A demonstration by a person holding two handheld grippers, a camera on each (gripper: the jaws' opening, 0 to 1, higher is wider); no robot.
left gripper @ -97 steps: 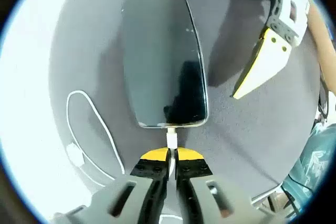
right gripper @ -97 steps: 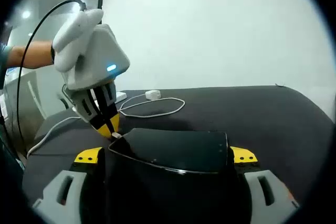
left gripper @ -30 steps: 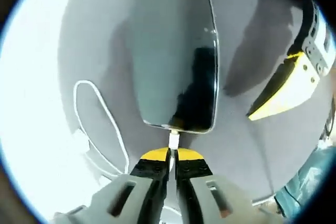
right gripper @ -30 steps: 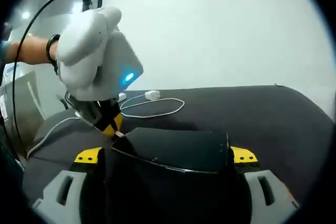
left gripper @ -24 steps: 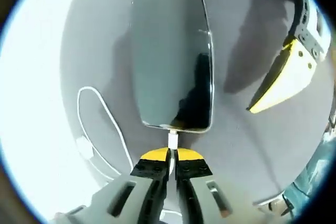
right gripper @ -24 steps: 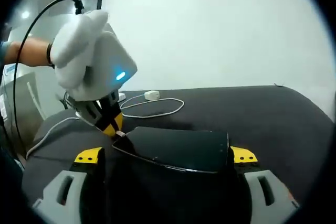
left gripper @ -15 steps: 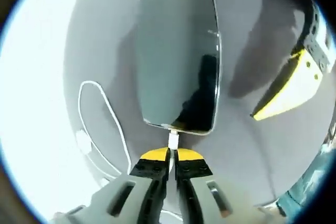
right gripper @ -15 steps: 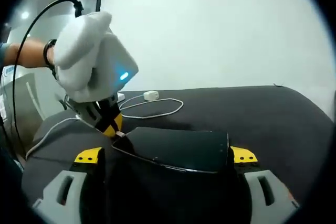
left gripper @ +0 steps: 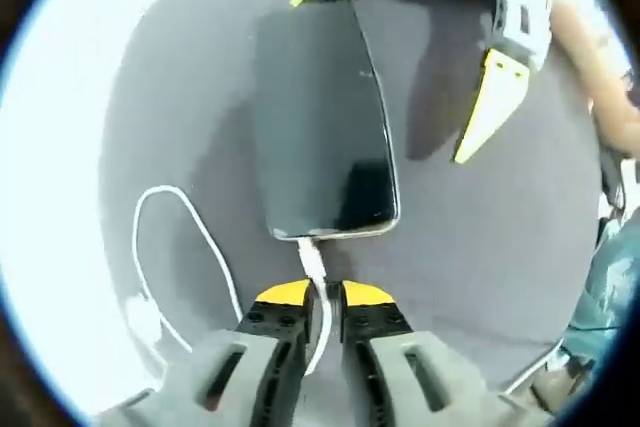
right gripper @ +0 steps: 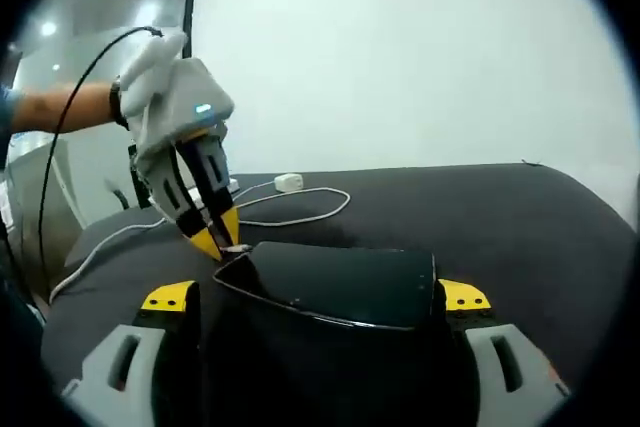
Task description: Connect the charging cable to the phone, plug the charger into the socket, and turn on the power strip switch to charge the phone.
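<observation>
The black phone (left gripper: 320, 127) lies on the dark grey table (left gripper: 450, 247), with the white connector (left gripper: 310, 259) seated in its near end. My left gripper (left gripper: 325, 292) is open, and the cable runs loose between its yellow tips. In the right gripper view the left gripper (right gripper: 215, 232) hovers at the phone's (right gripper: 330, 282) far left corner. My right gripper (right gripper: 315, 297) is open and straddles the phone; in the left gripper view one of its jaws stands off the phone's edge. The white cable (left gripper: 185, 217) loops to the charger plug (left gripper: 140, 317), which also lies on the table (right gripper: 290, 182).
A second white cord (right gripper: 90, 247) trails over the table's left edge. A white wall stands behind the table (right gripper: 520, 217), which has bare surface to the right of the phone. A person's arm (right gripper: 60, 107) holds the left gripper, and a forearm (left gripper: 600, 57) shows at the right.
My left gripper has let go of the connector, its jaws have parted and it has drawn back a little. The connector stays in the phone. The right gripper and phone are unmoved.
</observation>
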